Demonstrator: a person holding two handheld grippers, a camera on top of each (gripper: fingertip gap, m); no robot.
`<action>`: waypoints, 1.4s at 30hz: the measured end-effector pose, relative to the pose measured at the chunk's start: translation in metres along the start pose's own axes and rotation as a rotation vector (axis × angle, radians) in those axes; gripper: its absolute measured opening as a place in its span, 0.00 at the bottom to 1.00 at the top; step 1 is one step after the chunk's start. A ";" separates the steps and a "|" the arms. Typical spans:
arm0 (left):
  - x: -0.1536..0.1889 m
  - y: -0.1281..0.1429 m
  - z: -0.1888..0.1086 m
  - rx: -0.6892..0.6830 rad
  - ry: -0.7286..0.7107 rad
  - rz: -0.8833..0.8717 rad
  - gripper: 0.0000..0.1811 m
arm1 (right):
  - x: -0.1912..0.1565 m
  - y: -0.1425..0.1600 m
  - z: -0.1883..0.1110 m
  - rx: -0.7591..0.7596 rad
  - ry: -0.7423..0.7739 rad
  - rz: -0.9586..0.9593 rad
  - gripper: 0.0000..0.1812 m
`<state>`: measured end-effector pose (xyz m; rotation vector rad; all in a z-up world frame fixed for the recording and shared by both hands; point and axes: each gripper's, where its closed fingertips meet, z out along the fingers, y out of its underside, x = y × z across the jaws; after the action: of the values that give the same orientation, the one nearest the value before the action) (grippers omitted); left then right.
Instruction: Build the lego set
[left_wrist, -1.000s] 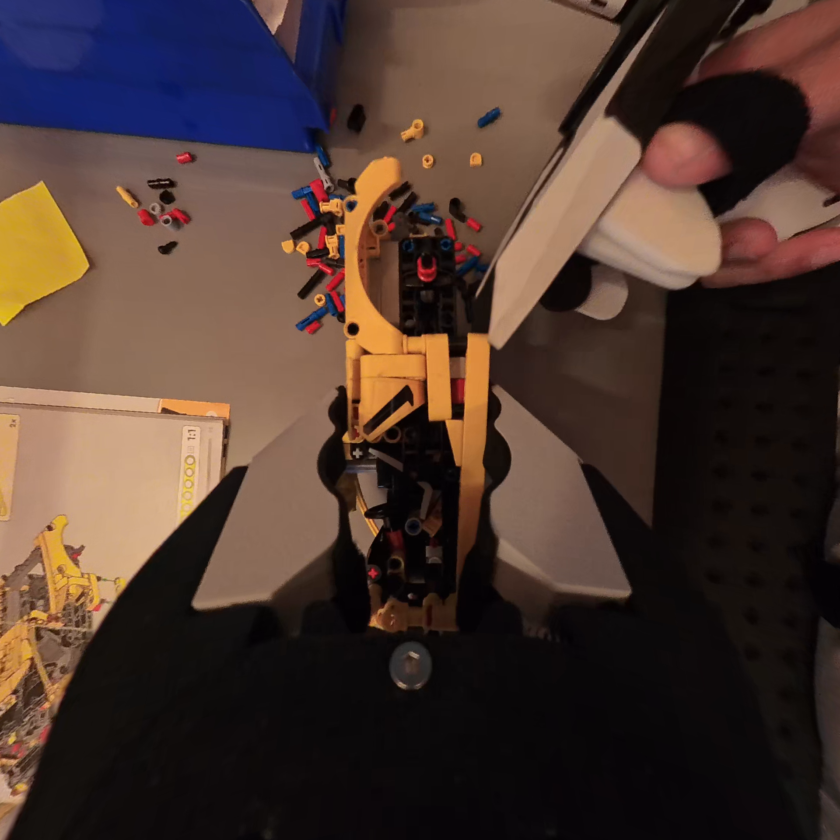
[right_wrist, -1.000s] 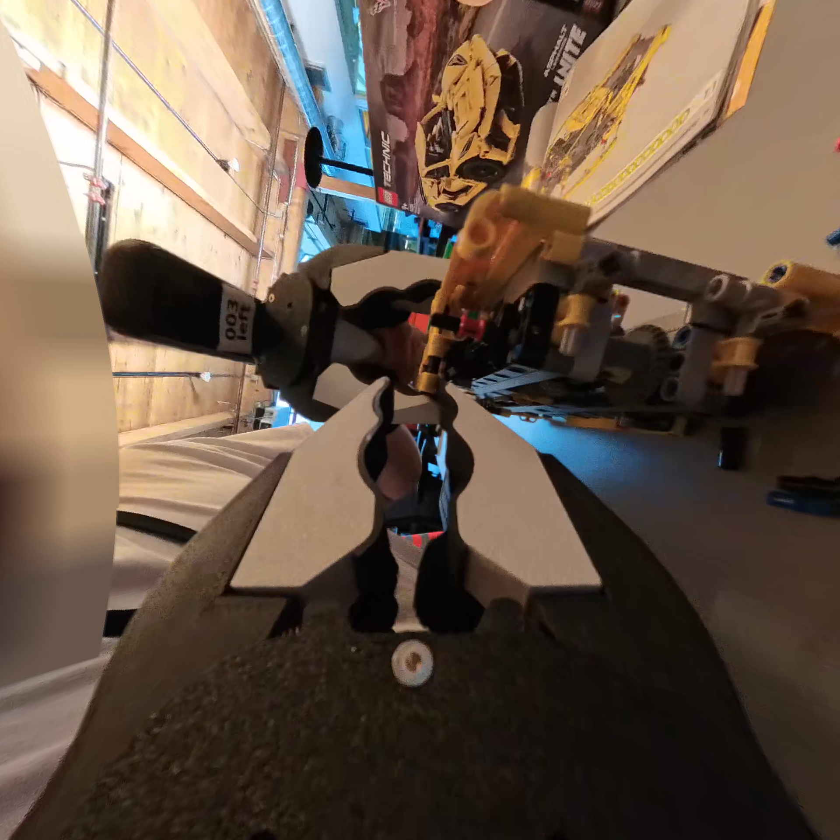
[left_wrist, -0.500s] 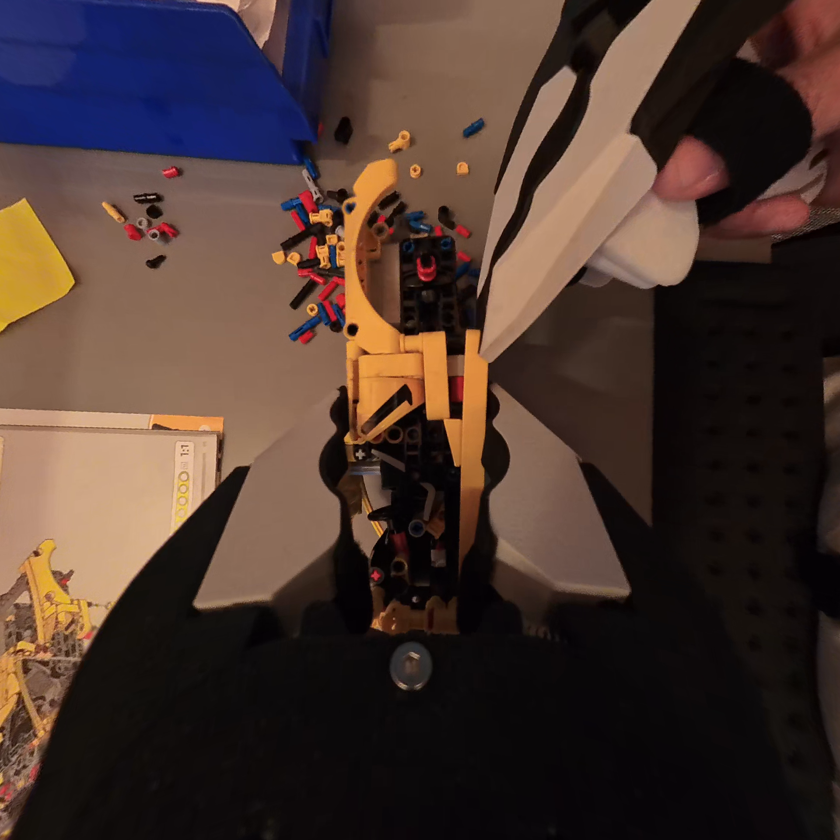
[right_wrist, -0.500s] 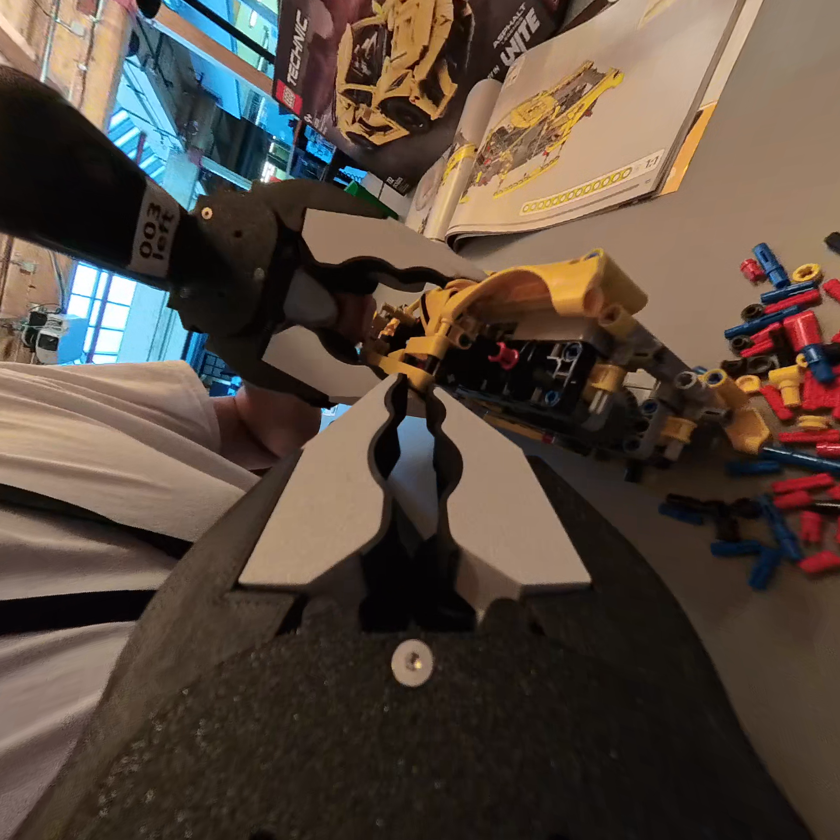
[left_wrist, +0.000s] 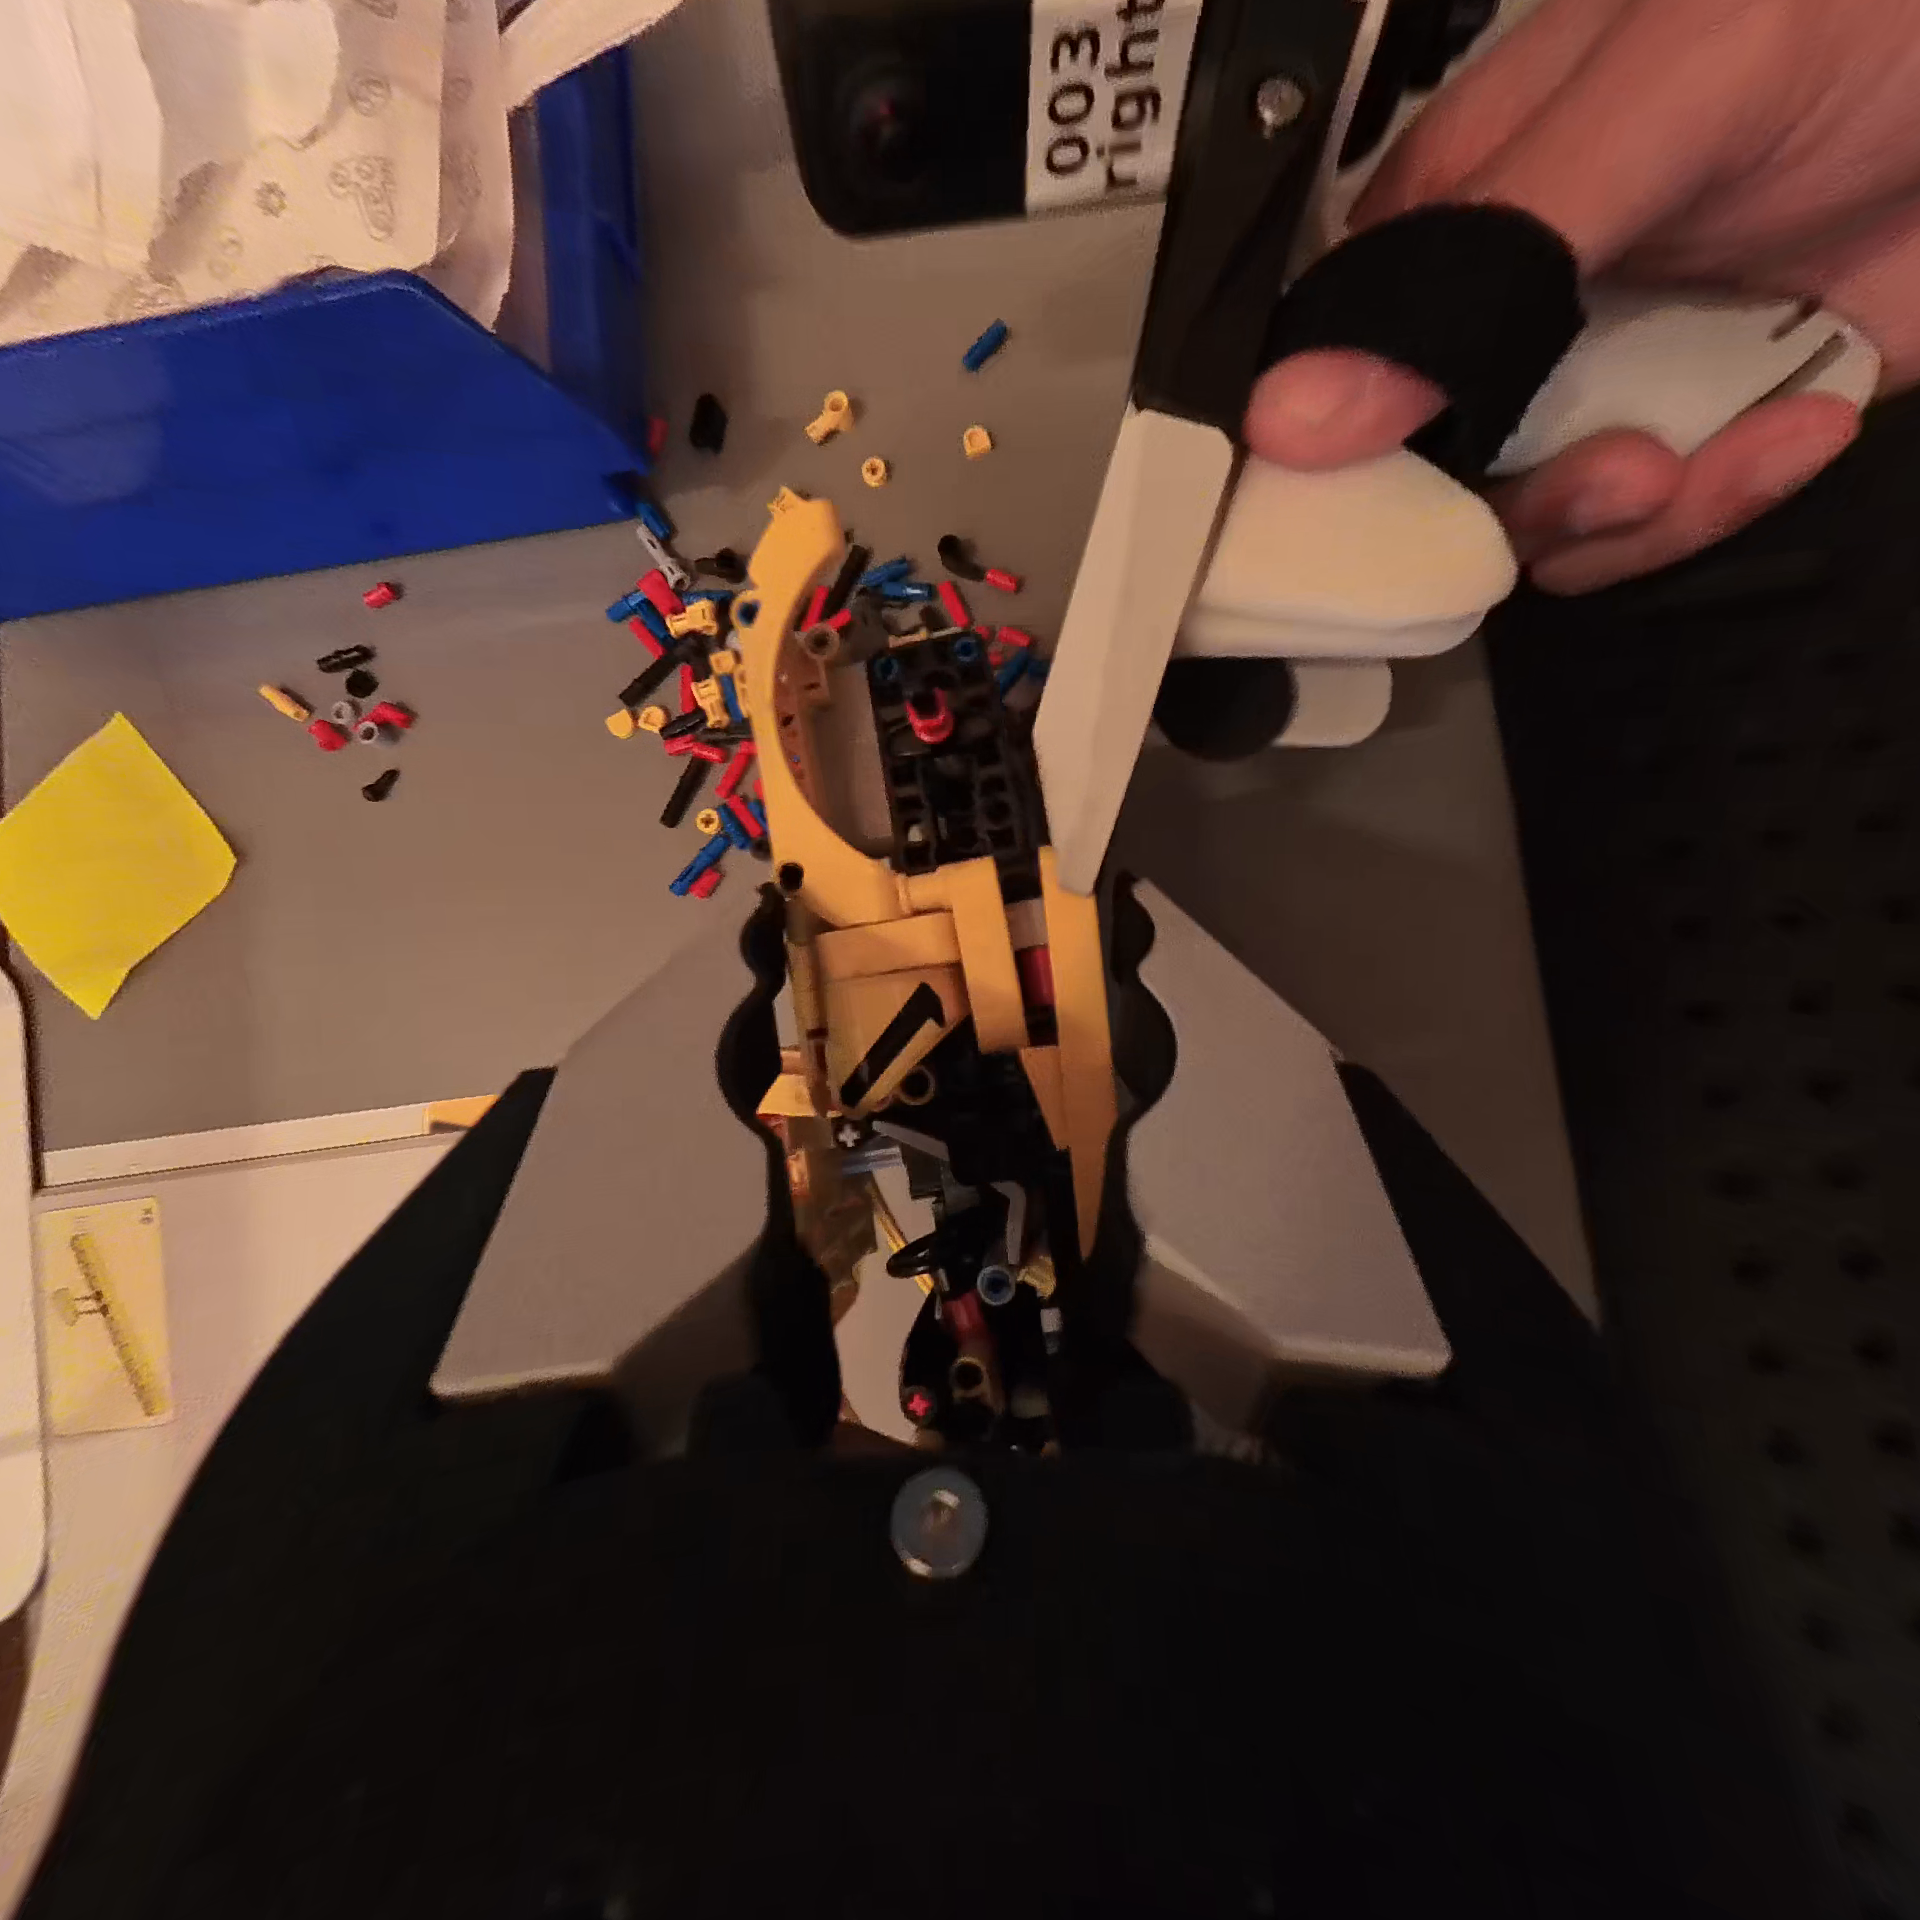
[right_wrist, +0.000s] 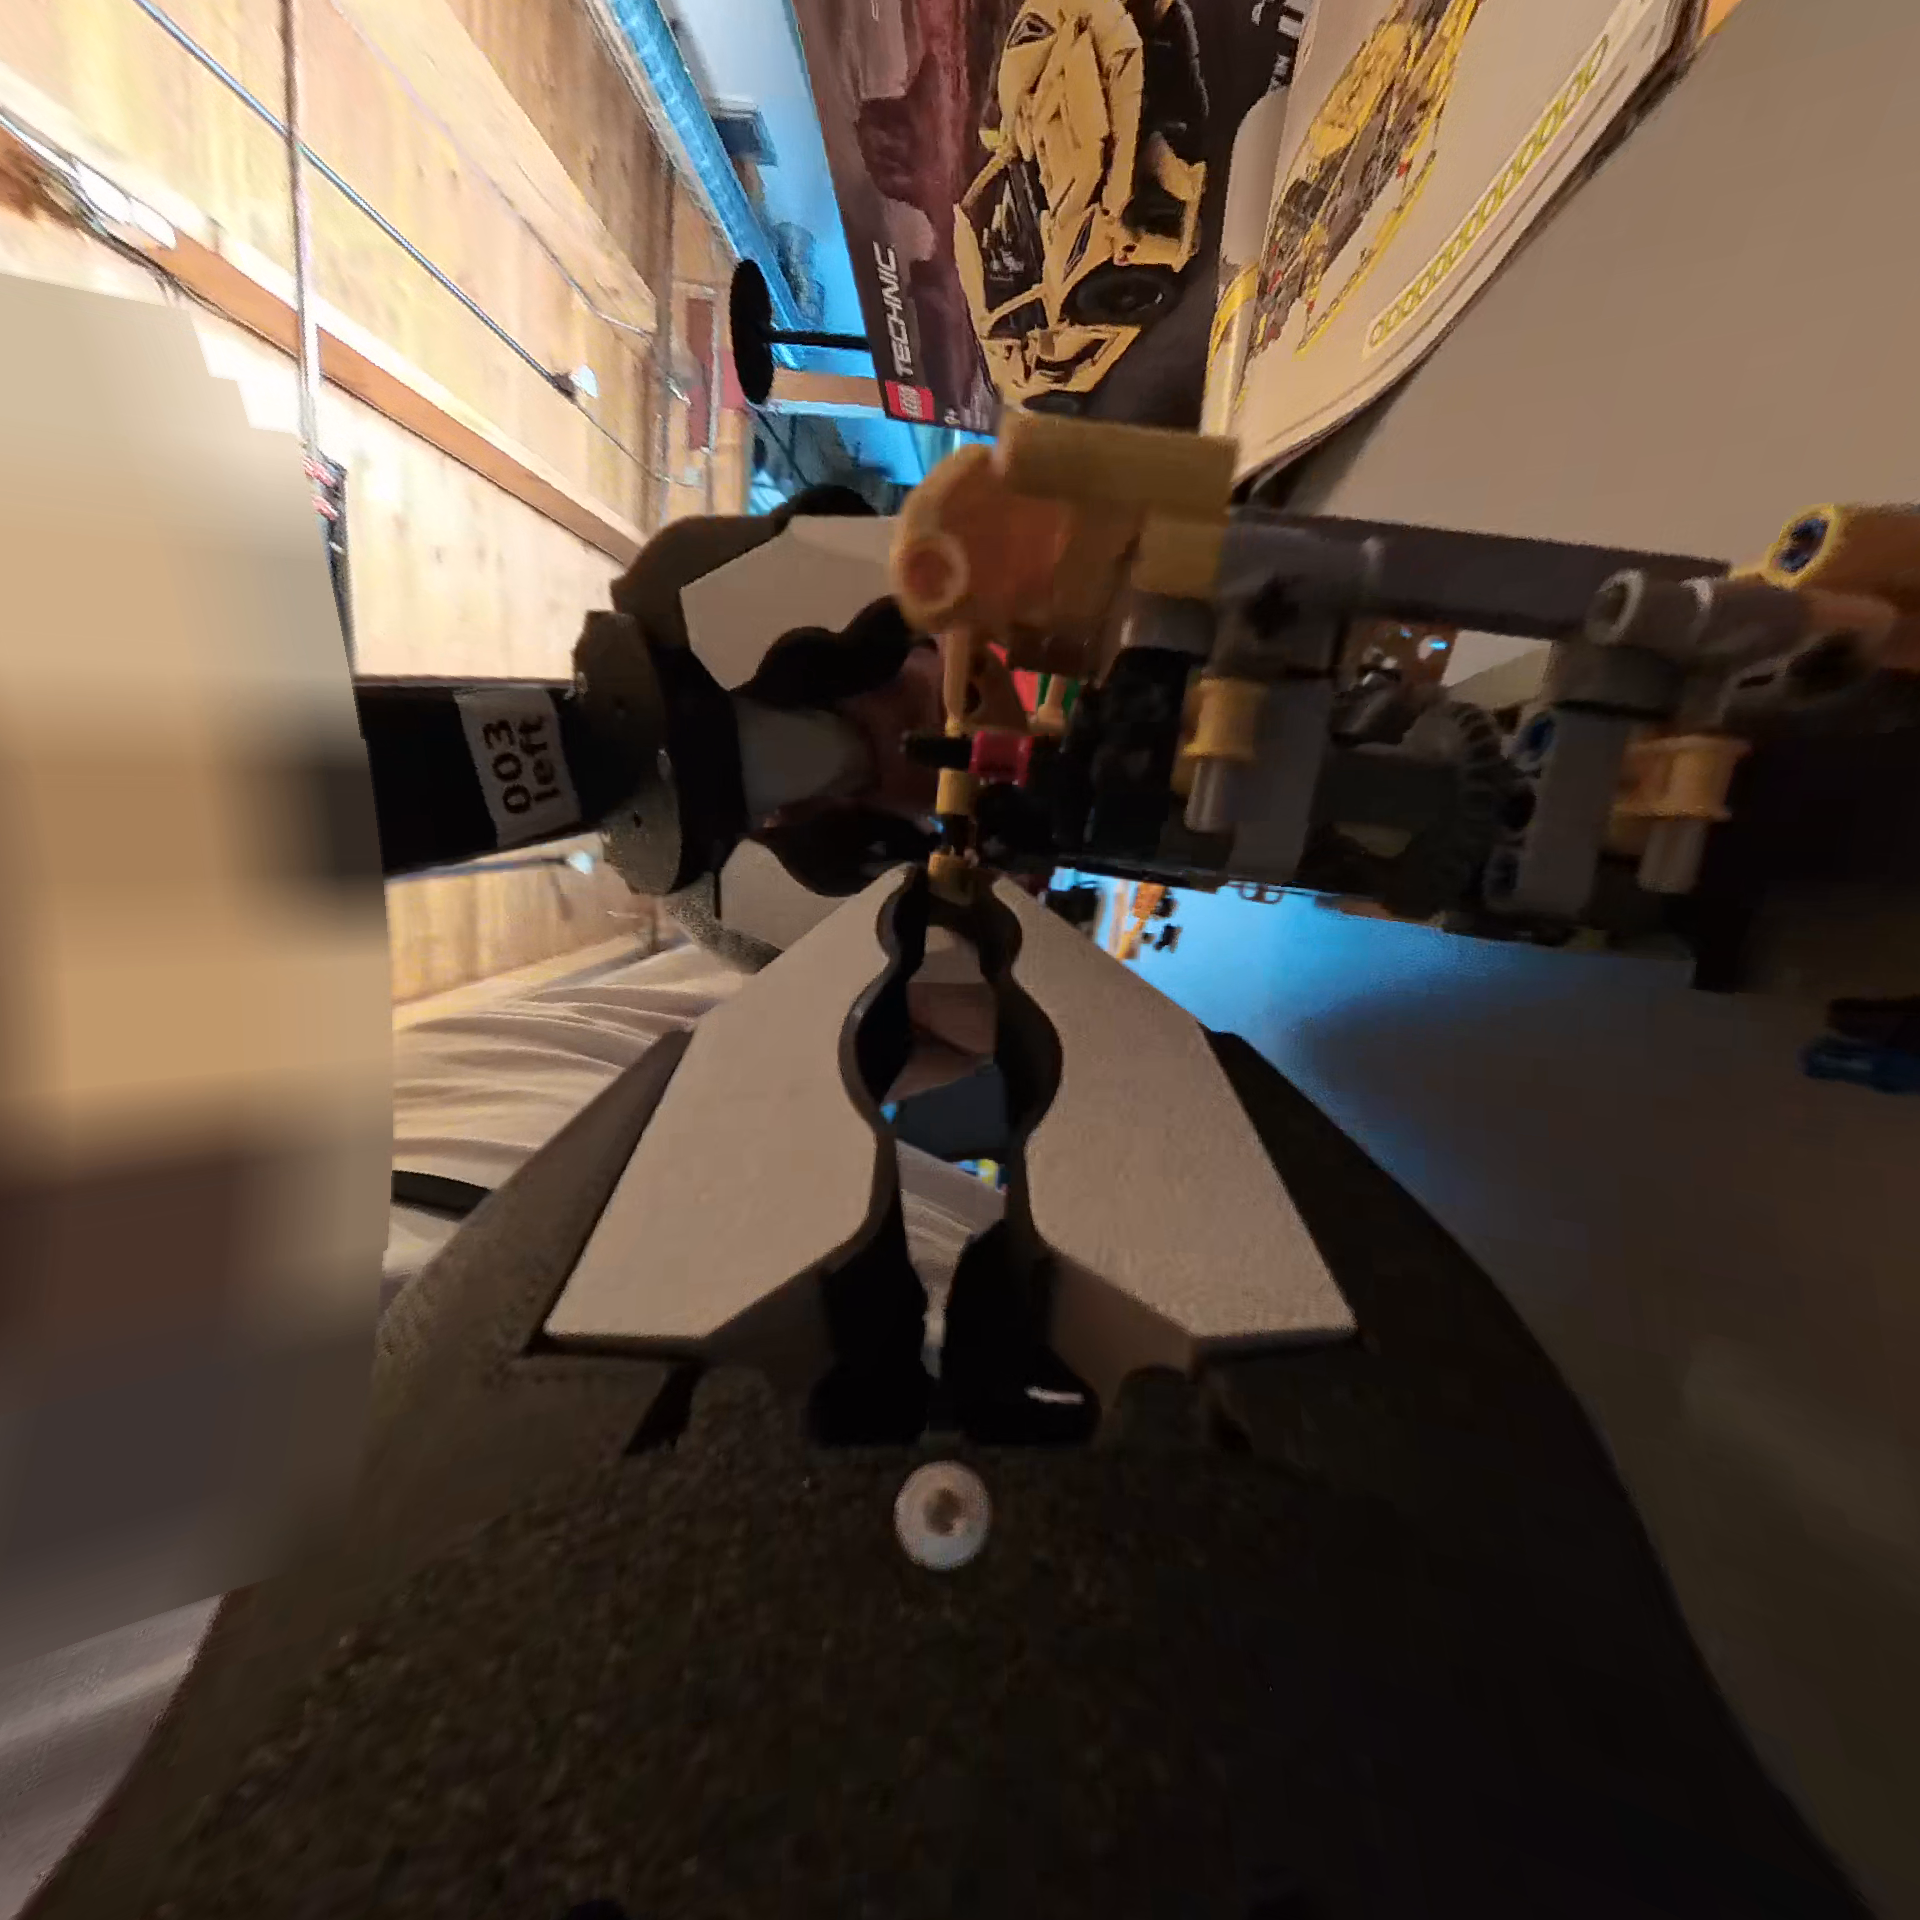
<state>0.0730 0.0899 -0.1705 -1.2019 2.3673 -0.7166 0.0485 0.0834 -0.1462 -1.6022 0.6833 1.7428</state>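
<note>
Surface: grey bench (left_wrist: 436, 935), dimly lit, with a dark perforated mat (left_wrist: 1714, 1039) along its right side in the left wrist view.
Background: wooden wall panels (right_wrist: 436, 312) and blue-lit windows fill the tilted right wrist view.
Loose parts: small red, blue, black and yellow pins (left_wrist: 696, 707) lie scattered on the bench just beyond the model; a smaller cluster (left_wrist: 353, 707) sits apart to the left.
Other things: a blue bin (left_wrist: 291, 447) holding crumpled white paper at the far left; a yellow paper square (left_wrist: 104, 862) near the left edge; an open instruction booklet (left_wrist: 208, 1247) at the lower left; the set's box (right_wrist: 1039, 208) stands behind the booklet in the right wrist view.
Lego model: a yellow and black lego model (left_wrist: 935, 987) is held above the bench, its curved yellow arch pointing away from the left camera.
Left tongs: the left tongs (left_wrist: 940, 1039) are clamped on both sides of the lego model, gripping it along its length.
Right tongs: the right tongs (right_wrist: 951, 894) are narrowed almost together, their tips pinching a small yellow pin on the near edge of the lego model.
Hand pose: a hand (left_wrist: 1621, 312) with a black finger sleeve grips the right tool's white handle, angling it down from the upper right so its pale finger meets the model's right side.
In the way: the left tongs' broad black body hides the model's near end.
</note>
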 end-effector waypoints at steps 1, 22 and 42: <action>-0.001 -0.001 0.000 0.005 0.002 -0.012 0.34 | -0.001 -0.001 0.000 0.009 -0.026 0.035 0.03; 0.018 -0.009 0.002 0.049 0.058 0.021 0.32 | -0.003 0.017 -0.009 -0.211 0.288 -0.458 0.04; 0.014 0.013 -0.044 0.097 0.008 -0.022 0.32 | -0.060 0.006 -0.029 -0.248 0.273 -1.260 0.23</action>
<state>0.0328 0.0971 -0.1448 -1.1878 2.3003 -0.8348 0.0645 0.0504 -0.0902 -1.8035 -0.4421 0.6768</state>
